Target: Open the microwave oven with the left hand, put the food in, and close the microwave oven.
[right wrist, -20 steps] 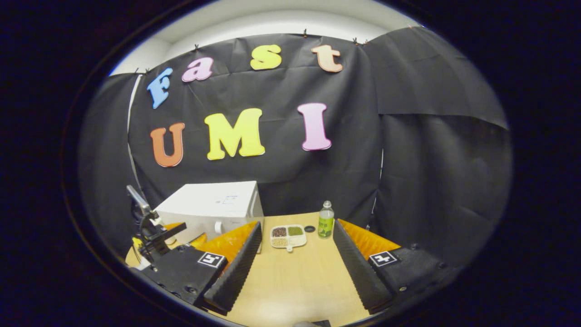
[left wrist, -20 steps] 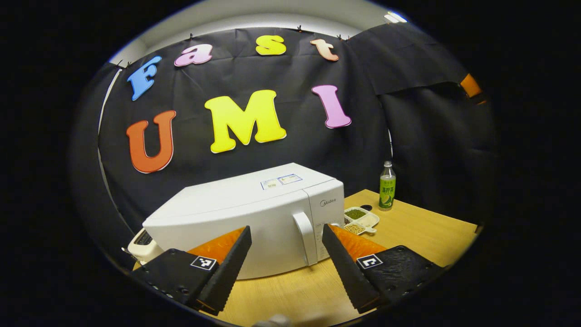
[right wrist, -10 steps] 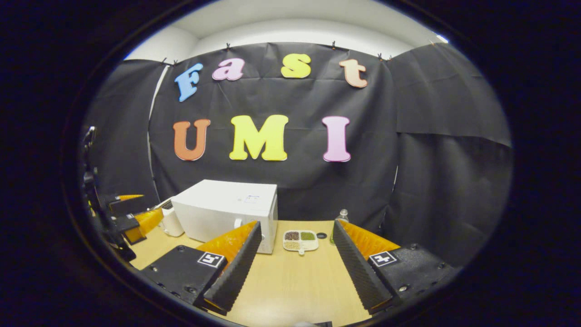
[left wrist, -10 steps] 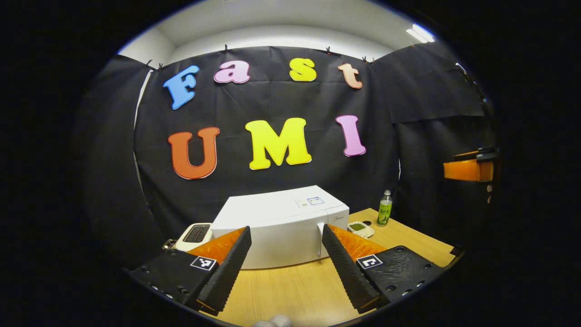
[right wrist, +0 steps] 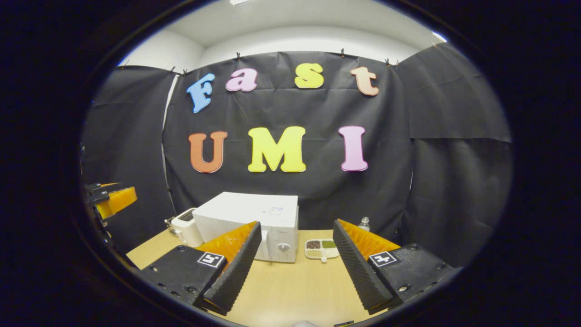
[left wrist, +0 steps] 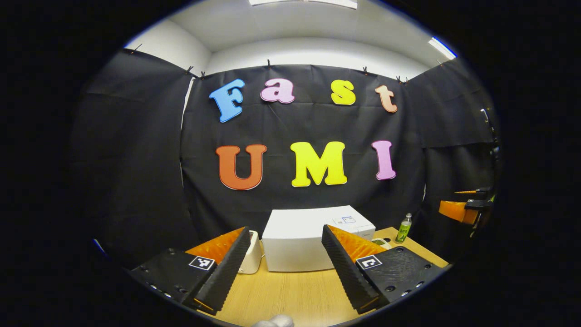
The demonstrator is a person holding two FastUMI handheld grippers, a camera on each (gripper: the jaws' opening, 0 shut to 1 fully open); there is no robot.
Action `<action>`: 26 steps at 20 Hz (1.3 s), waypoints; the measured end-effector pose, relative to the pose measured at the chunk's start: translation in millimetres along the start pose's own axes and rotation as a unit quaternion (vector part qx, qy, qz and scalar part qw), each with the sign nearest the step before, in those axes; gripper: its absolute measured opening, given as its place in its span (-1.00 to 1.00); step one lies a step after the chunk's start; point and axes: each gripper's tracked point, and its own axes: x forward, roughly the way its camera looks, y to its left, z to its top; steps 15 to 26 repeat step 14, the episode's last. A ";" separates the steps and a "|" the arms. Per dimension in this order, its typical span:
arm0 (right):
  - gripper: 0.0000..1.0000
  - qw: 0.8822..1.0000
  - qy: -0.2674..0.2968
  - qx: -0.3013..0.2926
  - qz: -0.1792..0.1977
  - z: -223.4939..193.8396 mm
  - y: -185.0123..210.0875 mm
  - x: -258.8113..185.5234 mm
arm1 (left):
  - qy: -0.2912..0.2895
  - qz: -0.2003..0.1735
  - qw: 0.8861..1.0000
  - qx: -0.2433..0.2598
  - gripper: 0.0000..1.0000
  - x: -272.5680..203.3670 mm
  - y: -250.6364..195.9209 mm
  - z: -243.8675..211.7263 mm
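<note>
Standing closed: microwave [left wrist: 297, 240] | wooden table [right wrist: 290, 295] | both hand-held grippers [left wrist: 283, 268] [right wrist: 295, 268] spread apart, empty

The right gripper's finger [right wrist: 363, 259] hides most of the bottle [right wrist: 363, 223] right of the microwave oven [right wrist: 254, 218].

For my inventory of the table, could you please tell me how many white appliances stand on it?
2: the microwave oven near the table's middle, door shut, and a toaster close beside its left. Others may be hidden.
</note>
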 end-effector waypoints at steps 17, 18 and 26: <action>0.83 1.000 -0.020 -0.002 -0.016 23.7 -8.1 -19.6 | -0.006 -0.020 1.000 -0.004 0.94 -6.5 -9.5 5.2; 0.83 1.000 -0.020 -0.002 -0.016 23.7 -8.1 -19.6 | -0.006 -0.020 1.000 -0.004 0.94 -6.5 -9.5 5.2; 0.83 1.000 -0.020 -0.002 -0.016 23.7 -8.1 -19.6 | -0.006 -0.020 1.000 -0.004 0.94 -6.5 -9.5 5.2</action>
